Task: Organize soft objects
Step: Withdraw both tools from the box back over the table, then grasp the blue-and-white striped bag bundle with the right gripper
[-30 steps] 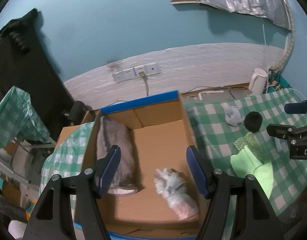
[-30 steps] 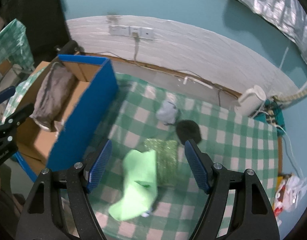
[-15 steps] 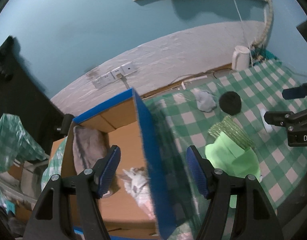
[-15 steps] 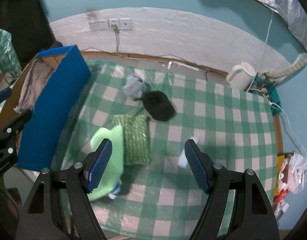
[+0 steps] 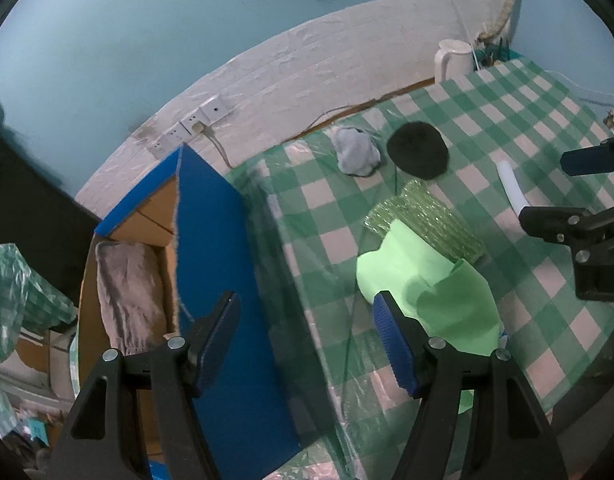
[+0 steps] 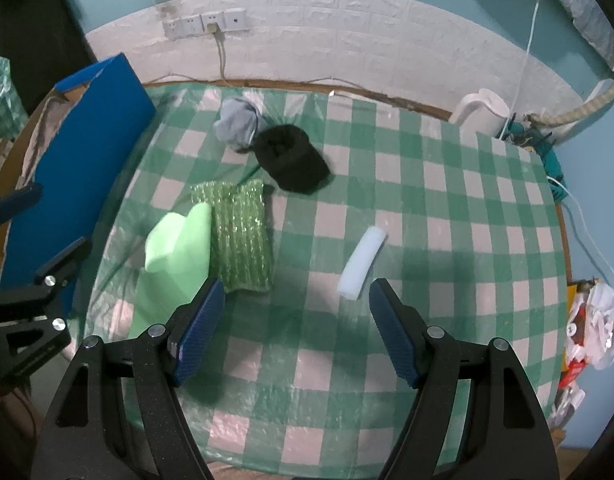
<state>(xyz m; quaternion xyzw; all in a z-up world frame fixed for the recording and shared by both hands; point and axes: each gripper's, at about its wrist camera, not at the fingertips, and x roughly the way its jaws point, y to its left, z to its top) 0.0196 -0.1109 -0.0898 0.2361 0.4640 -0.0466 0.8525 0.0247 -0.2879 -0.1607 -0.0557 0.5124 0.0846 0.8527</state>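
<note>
both pairs of fingers stand wide and empty; right gripper (image 6: 293, 326) hovers over the checked tablecloth (image 6: 447, 208) near the white foam stick (image 6: 362, 263), likely the next pick, needing a descent straddling it; left gripper (image 5: 307, 344) sits between blue-walled cardboard box (image 5: 223, 280) and smooth green foam sheet (image 5: 419, 280); glittery ribbed sponge (image 6: 239, 236), fuzzy black bundle (image 6: 293, 164), grey sock ball (image 6: 237, 122) wait beyond.

A lived-in home room: checked tablecloth (image 6: 427, 200), white kettle (image 6: 485, 114), wall sockets (image 6: 205, 24) on teal wall.
</note>
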